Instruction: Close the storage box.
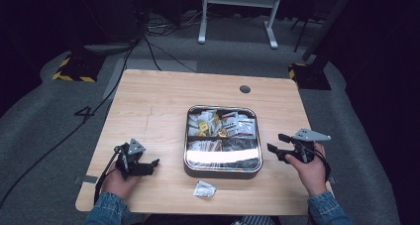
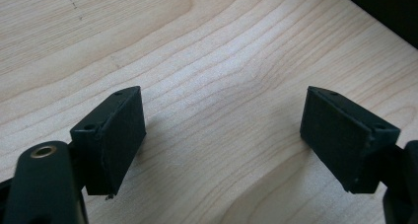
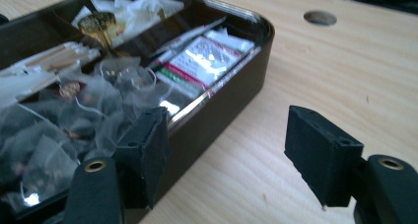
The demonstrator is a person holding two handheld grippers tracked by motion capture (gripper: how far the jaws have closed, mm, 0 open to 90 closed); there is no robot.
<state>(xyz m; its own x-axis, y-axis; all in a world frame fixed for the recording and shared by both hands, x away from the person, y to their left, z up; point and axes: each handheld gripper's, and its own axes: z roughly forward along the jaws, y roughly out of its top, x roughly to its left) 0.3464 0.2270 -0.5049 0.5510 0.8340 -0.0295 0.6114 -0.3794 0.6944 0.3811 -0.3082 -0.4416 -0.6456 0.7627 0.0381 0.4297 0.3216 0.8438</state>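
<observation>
Tin [image 1: 223,171] dark, shiny, holds packets.

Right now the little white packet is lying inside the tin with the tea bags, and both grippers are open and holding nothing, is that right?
Not quite. The white packet lies on the table, in front of the tin, not inside it; the high view shows this. The rest holds: the left gripper and the right gripper are open and hold nothing.

Tin [image 1: 223,169] mid-table [image 1: 148,101], packets inside; loose sachet [image 1: 204,189] before it; tongs on either side.
</observation>
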